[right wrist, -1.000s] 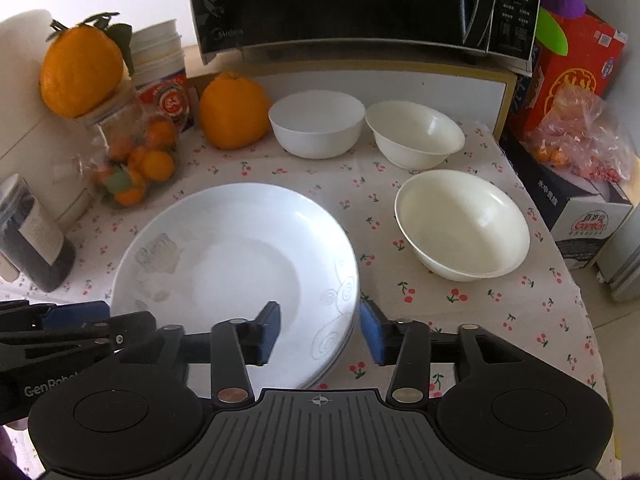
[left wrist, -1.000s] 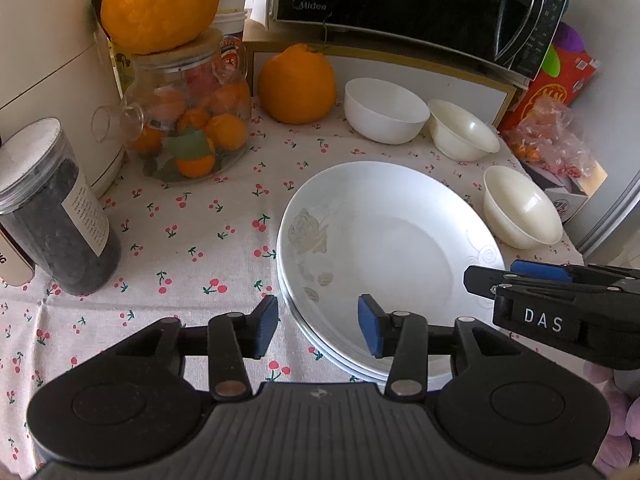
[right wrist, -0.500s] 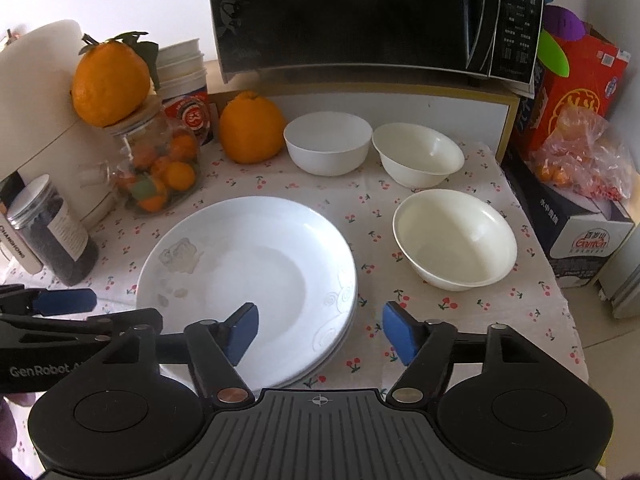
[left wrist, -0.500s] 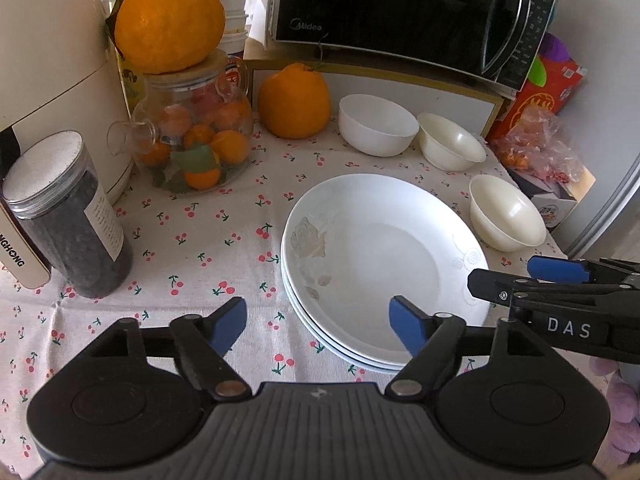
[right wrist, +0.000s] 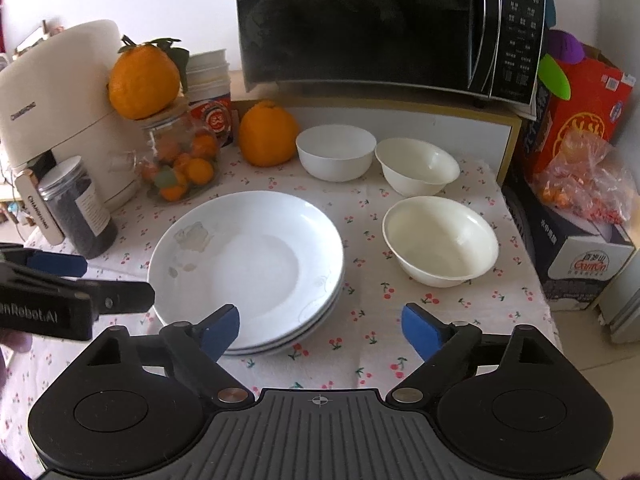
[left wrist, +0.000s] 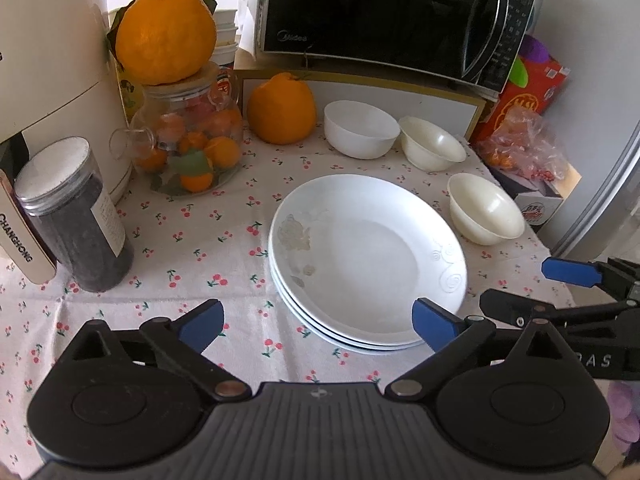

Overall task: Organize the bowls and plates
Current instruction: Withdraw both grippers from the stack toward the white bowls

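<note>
A stack of three white plates point(left wrist: 368, 256) point(right wrist: 248, 268) lies in the middle of the cherry-print tablecloth. Three bowls stand apart behind and right of it: a white bowl point(right wrist: 335, 152), a cream bowl point(right wrist: 416, 166) and a nearer cream bowl point(right wrist: 440, 240). My left gripper point(left wrist: 318, 326) hovers at the stack's near left edge, its jaws opening wide and empty. My right gripper point(right wrist: 320, 328) hovers at the stack's near right edge, its jaws opening too, with nothing gripped. Each gripper shows in the other's view, left gripper point(right wrist: 60, 280) and right gripper point(left wrist: 560, 292).
At the left stand a dark jar point(left wrist: 76, 220), a glass jar of small oranges point(left wrist: 188, 148) with a big orange on its lid, and a cream appliance point(right wrist: 60, 112). A loose orange point(left wrist: 280, 108), a microwave point(left wrist: 392, 20) and boxes with a bagged snack point(right wrist: 580, 176) line the back and right.
Both grippers opened from nearly shut to wide and drew back from the plate stack's near rim, so more of the table shows. The stack and bowls stayed put.
</note>
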A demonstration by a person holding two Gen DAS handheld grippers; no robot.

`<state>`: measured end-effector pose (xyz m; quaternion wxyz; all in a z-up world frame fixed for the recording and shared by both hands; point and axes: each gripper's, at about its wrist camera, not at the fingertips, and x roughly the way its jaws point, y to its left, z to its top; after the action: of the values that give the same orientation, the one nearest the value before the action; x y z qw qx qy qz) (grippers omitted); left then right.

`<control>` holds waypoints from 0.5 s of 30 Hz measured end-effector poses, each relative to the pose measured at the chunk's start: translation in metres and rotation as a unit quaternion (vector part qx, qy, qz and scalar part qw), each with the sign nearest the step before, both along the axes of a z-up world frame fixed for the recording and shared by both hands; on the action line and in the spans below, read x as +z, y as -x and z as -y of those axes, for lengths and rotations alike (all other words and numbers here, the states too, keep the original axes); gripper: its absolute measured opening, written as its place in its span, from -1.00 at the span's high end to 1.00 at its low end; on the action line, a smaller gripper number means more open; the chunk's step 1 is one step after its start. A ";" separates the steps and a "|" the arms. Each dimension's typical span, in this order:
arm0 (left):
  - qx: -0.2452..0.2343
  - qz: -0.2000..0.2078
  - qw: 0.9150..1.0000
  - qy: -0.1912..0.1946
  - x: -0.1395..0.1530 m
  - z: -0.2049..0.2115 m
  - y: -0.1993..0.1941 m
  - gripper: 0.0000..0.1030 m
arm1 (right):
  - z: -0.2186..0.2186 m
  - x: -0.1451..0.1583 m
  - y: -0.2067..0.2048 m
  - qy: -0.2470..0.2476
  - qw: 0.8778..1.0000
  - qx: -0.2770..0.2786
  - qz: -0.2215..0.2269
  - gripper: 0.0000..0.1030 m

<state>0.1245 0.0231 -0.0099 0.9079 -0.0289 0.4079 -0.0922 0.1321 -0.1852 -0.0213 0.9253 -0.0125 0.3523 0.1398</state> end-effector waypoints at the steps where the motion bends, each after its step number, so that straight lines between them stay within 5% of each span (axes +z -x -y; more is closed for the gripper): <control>1: 0.001 0.000 1.000 0.004 0.000 0.001 0.000 -0.97 | 0.002 0.000 0.002 0.000 1.000 0.001 0.003 -0.80; 15: 0.017 0.037 0.999 0.018 0.012 0.034 0.002 -0.99 | 0.057 0.023 0.007 -0.056 0.998 -0.036 0.022 -0.89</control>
<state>0.1229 -0.0110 0.0020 0.9231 -0.0489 0.3717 -0.0852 0.1251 -0.2417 0.0016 0.9366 0.0489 0.3236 0.1254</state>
